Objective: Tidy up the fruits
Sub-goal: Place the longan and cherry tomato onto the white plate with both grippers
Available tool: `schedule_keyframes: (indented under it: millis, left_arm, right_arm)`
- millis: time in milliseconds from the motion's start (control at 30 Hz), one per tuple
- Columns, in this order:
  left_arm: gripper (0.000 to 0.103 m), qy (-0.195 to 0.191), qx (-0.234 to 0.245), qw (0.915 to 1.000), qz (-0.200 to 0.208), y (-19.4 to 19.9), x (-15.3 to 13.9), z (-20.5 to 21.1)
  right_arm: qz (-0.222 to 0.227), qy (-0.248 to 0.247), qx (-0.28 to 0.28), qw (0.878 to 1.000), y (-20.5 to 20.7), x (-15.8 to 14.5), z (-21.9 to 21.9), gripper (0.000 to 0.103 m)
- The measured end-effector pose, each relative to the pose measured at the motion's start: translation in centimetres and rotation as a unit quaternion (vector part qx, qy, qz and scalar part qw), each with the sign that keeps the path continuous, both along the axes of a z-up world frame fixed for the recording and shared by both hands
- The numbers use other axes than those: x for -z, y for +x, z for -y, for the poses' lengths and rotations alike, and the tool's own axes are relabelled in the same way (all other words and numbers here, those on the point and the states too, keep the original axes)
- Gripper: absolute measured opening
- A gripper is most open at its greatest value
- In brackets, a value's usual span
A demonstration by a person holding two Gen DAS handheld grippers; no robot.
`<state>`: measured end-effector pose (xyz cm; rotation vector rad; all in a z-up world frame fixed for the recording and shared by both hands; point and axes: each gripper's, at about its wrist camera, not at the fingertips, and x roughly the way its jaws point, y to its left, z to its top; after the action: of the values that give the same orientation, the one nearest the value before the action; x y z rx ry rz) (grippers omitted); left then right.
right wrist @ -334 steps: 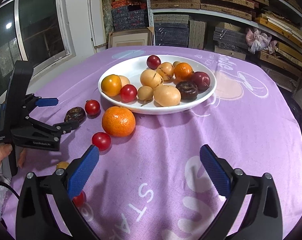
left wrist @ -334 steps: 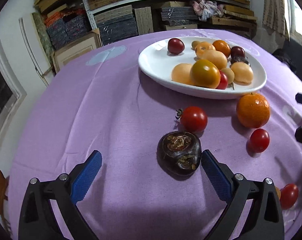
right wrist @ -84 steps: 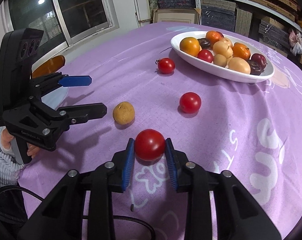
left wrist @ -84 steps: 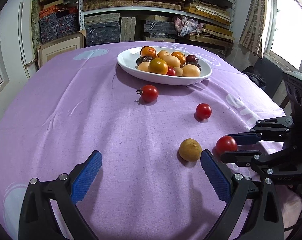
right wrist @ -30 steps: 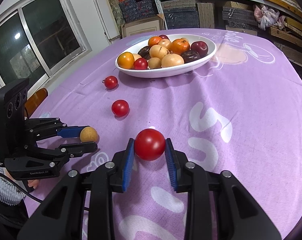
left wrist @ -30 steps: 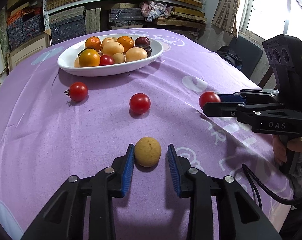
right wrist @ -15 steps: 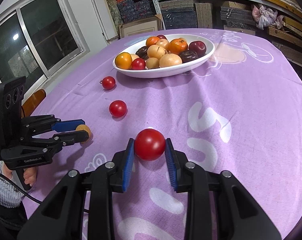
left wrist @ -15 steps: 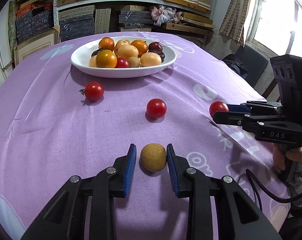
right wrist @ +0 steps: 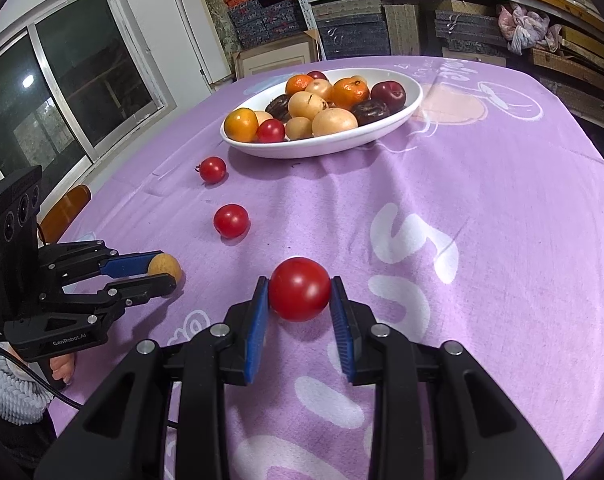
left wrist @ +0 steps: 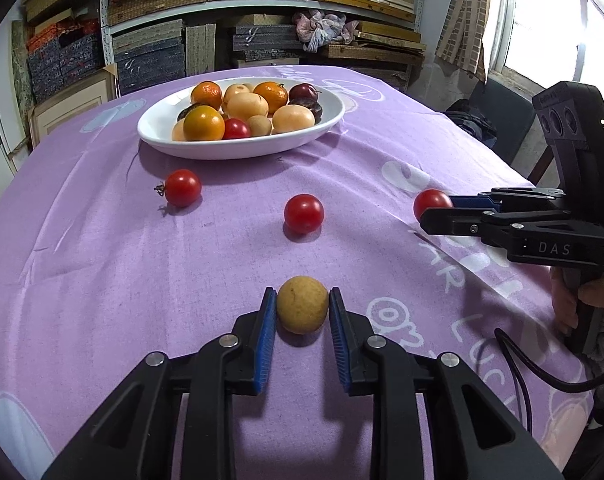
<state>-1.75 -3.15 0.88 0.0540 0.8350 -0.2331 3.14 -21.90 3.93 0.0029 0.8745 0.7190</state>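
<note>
We clamp left claw (left wrist: 302, 312) on yellow fruit (left wrist: 302, 305), jaws just closing; right claw (right wrist: 300, 300) grips tomato (right wrist: 299, 289); both bound for plate (left wrist: 326, 120) ahead.

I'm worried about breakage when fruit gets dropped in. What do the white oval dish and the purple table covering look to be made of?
The white oval dish looks like glazed ceramic, possibly melamine: smooth, glossy, with soft highlights along its rim. The purple table covering looks like matte woven cotton-type fabric: visible weave, creases near the dish, printed white lettering. It should cushion little.
</note>
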Motion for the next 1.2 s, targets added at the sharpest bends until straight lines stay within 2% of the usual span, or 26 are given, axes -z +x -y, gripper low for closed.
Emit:
schedule_keyframes:
  millis: [67, 167, 267, 367, 433, 500, 600, 667, 700, 733, 833, 933, 1067, 1200]
  left_arm:
    - [0.027, 0.001, -0.009, 0.9998, 0.015, 0.5, -1.7, -0.6]
    - [0.026, 0.015, -0.022, 0.9978, 0.061, 1.7, -7.1, -1.9]
    - [0.026, 0.04, -0.037, 0.9904, 0.127, 2.5, -14.5, -2.9]
    - [0.026, 0.042, -0.049, 0.9811, 0.183, 3.0, -21.5, -3.6]
    - [0.026, 0.038, -0.056, 0.9762, 0.206, 3.5, -24.7, -3.9]
    - [0.026, 0.034, -0.059, 0.9738, 0.217, 4.5, -26.4, -3.8]
    - [0.026, 0.017, -0.058, 0.9779, 0.2, 7.1, -25.4, -3.8]
    - [0.026, -0.007, -0.057, 0.9836, 0.171, 8.4, -22.5, -4.0]
    - [0.026, -0.026, -0.046, 0.9867, 0.154, 8.3, -20.7, -4.2]
    - [0.026, -0.029, -0.031, 0.9902, 0.133, 8.2, -18.5, -3.8]
    - [0.027, 0.022, 0.0, 0.9964, 0.082, 7.3, -11.7, -1.3]
    - [0.027, 0.033, 0.007, 0.9983, 0.048, 7.3, -7.3, -0.6]
    - [0.027, 0.011, -0.026, 0.9984, 0.049, 9.9, -6.7, -2.7]
    - [0.027, -0.007, -0.058, 0.9973, 0.045, 13.6, -6.9, -4.9]
  right_arm:
    - [0.013, 0.003, 0.005, 1.0, 0.0, -0.6, 0.0, 0.03]
    - [0.039, 0.044, 0.02, 0.998, 0.5, -4.3, 0.9, 0.029]
    - [0.107, 0.064, 0.033, 0.992, 0.8, -11.3, 1.8, 0.029]
    - [0.178, 0.079, 0.048, 0.98, 1.2, -19.0, 2.4, 0.029]
    - [0.212, 0.092, 0.058, 0.971, 1.5, -23.2, 2.5, 0.029]
    - [0.231, 0.101, 0.066, 0.965, 2.2, -25.7, 2.3, 0.029]
    - [0.227, 0.1, 0.073, 0.966, 4.3, -25.9, 1.1, 0.029]
    - [0.199, 0.096, 0.068, 0.973, 5.8, -23.6, -0.2, 0.029]
    - [0.187, 0.092, 0.061, 0.976, 6.2, -22.1, -0.8, 0.029]
    - [0.176, 0.082, 0.052, 0.98, 6.6, -20.5, -1.4, 0.029]
    - [0.148, 0.058, 0.037, 0.987, 6.7, -16.4, -2.3, 0.029]
    - [0.127, 0.045, 0.034, 0.99, 7.1, -14.2, -2.9, 0.029]
    - [0.106, 0.009, 0.037, 0.994, 8.9, -11.9, -4.7, 0.029]
    - [0.084, -0.026, 0.049, 0.995, 11.8, -7.8, -6.8, 0.029]
